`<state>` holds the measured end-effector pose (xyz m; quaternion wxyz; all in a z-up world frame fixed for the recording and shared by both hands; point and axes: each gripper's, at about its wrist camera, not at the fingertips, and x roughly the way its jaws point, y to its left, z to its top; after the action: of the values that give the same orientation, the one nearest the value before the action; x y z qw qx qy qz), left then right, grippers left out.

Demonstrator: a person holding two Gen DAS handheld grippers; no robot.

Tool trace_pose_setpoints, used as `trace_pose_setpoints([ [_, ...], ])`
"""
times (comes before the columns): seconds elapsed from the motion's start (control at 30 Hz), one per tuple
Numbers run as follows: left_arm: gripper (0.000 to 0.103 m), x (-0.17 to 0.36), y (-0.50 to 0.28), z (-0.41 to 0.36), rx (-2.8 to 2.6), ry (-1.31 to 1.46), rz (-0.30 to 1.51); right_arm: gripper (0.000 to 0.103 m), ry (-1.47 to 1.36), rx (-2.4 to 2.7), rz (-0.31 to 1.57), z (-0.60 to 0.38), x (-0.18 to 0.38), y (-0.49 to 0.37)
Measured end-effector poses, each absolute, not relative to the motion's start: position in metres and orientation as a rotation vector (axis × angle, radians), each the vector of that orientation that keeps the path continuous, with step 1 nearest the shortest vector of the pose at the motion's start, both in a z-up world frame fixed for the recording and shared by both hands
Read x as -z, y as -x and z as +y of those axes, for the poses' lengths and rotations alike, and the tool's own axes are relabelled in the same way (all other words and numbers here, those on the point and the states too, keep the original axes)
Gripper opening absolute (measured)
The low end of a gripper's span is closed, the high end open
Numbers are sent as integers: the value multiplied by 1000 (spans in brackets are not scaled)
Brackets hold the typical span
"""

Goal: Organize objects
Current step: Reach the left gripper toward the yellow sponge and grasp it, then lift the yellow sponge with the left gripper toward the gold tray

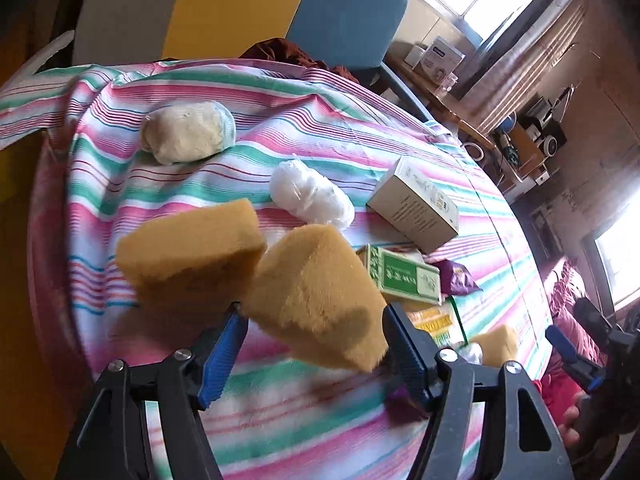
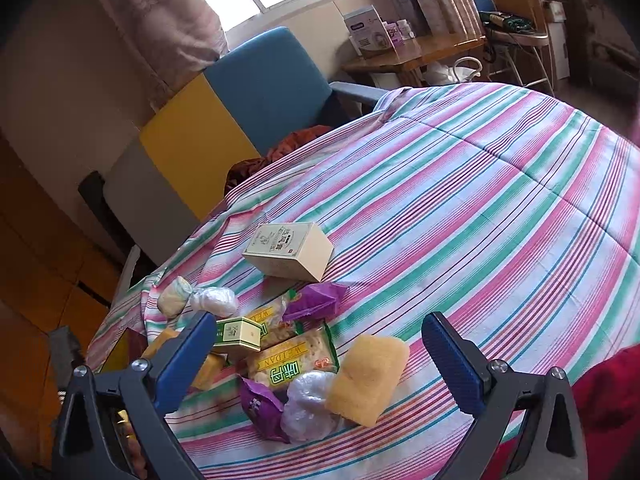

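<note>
In the left wrist view my left gripper (image 1: 314, 320) holds a yellow sponge (image 1: 316, 292) between its blue fingers, above the striped cloth (image 1: 168, 184). A second yellow sponge (image 1: 188, 252) lies just left of it. A cream bundle (image 1: 188, 132), a white plastic-wrapped ball (image 1: 310, 194) and a beige box (image 1: 416, 206) lie beyond. In the right wrist view my right gripper (image 2: 320, 348) is open and empty above a pile: a third sponge (image 2: 368, 378), a cracker packet (image 2: 292, 360), a clear-wrapped ball (image 2: 308, 404), purple packets (image 2: 262, 408), a green box (image 2: 238, 334) and the beige box (image 2: 290, 256).
A blue and yellow chair (image 2: 256, 92) stands behind the table with a dark red cloth (image 2: 288, 144) on it. A wooden side table (image 2: 416, 52) with boxes is by the window. The striped cloth's right half (image 2: 480, 208) is bare. A red garment (image 2: 608, 408) is at the lower right.
</note>
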<state>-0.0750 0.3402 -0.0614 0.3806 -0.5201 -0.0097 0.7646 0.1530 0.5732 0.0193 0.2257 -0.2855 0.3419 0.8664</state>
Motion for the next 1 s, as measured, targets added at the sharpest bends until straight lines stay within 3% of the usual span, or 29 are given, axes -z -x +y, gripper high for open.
trace_pose_setpoints([
  [0.1, 69, 70, 81, 346, -1922, 1336, -83, 103, 796, -2385, 950, 574, -18, -152],
  [0.13, 55, 70, 82, 348, -1904, 1328, -91, 103, 800, -2383, 954, 575, -17, -152],
  [0.2, 49, 67, 78, 352, -1867, 1302, -83, 103, 814, -2375, 958, 576, -15, -151],
  [0.5, 48, 20, 21, 323, -1896, 1081, 207, 103, 853, -2398, 953, 572, -13, -144],
  [0.73, 48, 16, -4, 275, -1897, 1107, 197, 103, 992, -2632, 762, 527, -20, -119],
  [0.8, 48, 15, -8, 266, -1900, 1109, 182, 99, 1097, -2701, 651, 505, -16, -107],
  [0.87, 48, 12, -13, 257, -1908, 1097, 175, 85, 1176, -2725, 546, 488, -11, -99],
  [0.93, 48, 8, -15, 251, -1917, 1089, 163, 76, 1259, -2713, 480, 479, -3, -92],
  [1.0, 48, 5, -16, 244, -1921, 1082, 137, 74, 1340, -2669, 443, 478, 9, -87],
])
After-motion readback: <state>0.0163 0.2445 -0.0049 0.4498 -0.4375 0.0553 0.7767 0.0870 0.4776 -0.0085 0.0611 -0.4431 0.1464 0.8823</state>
